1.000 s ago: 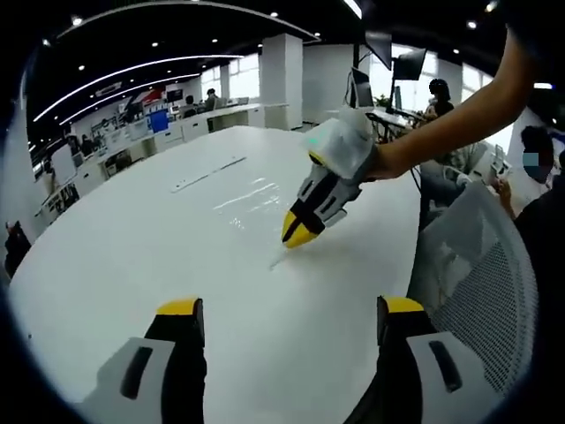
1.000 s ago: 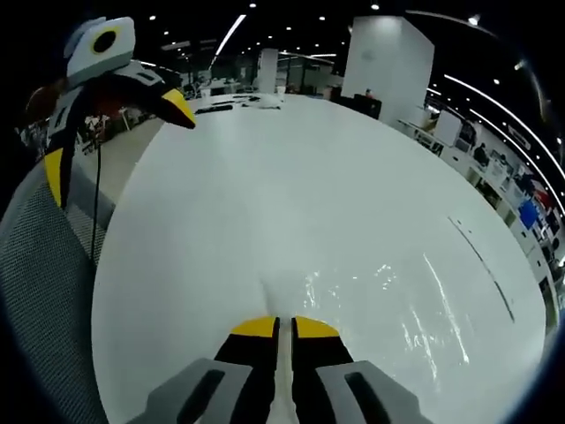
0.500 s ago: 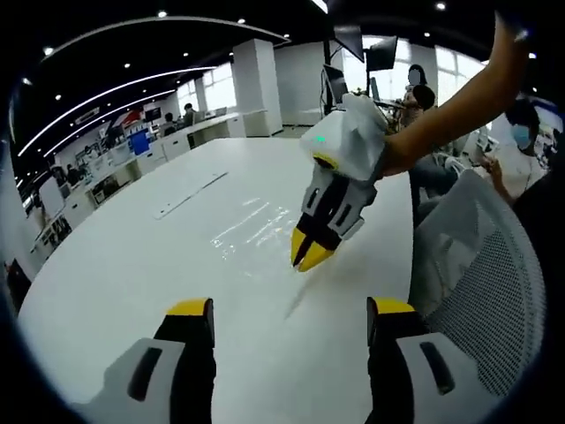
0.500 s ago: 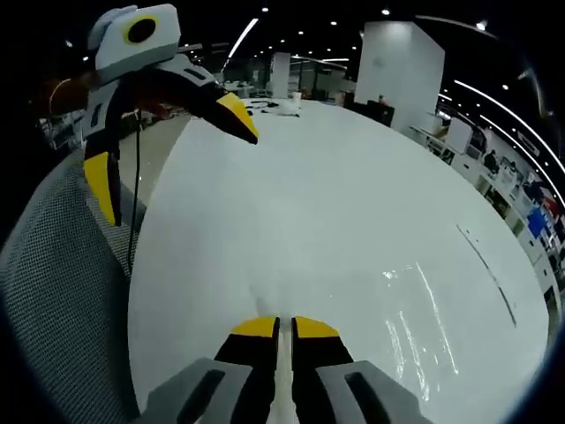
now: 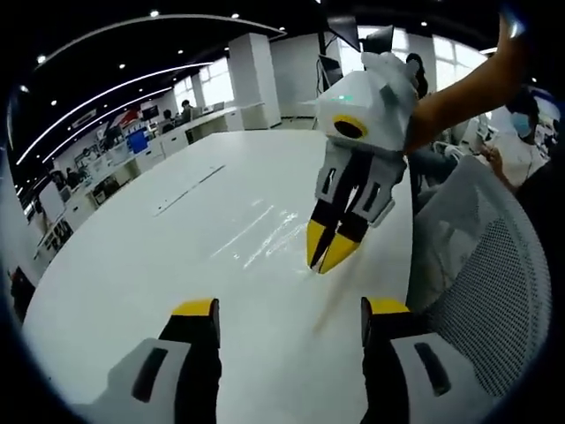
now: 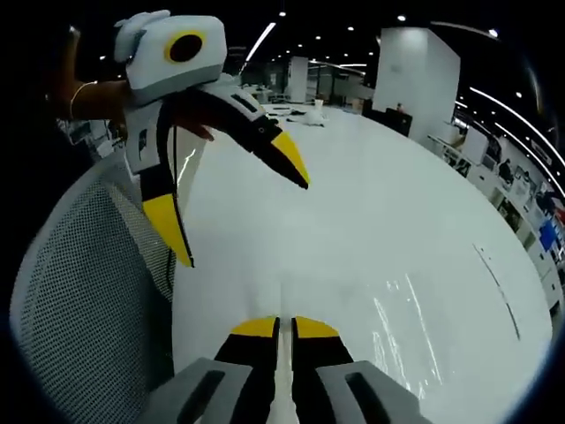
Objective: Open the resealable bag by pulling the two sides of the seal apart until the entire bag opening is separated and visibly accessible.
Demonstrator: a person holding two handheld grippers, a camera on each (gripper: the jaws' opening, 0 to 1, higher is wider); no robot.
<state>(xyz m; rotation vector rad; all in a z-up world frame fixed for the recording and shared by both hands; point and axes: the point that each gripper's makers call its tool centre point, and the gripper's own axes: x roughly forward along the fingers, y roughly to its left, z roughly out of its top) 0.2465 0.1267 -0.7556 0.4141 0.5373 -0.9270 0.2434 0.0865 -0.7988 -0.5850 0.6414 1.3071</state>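
Note:
The resealable bag (image 5: pixel 262 232) is clear plastic, visible mostly as glints on the white table (image 5: pixel 115 265). My right gripper (image 5: pixel 328 253) comes in from the right in the left gripper view, pointing down, shut on the bag's near edge. A faint strip of plastic trails below its tips. In the right gripper view its jaws (image 6: pixel 284 328) are pressed together on a thin clear edge, and the bag (image 6: pixel 402 318) spreads ahead of them to the right. My left gripper (image 5: pixel 291 309) is open and holds nothing. It hangs at the upper left (image 6: pixel 241 216), above and beside the bag's edge.
A grey mesh chair (image 5: pixel 481 265) stands against the table's near edge (image 6: pixel 84 291). A thin flat strip (image 5: pixel 190 187) lies further along the table. People sit at desks beyond the chair (image 5: pixel 530 132). Office desks and monitors line the background.
The right gripper has risen off the table with the bag's edge and turned its tips down. The two grippers are closer together, and the left one now looms larger in the right gripper view.

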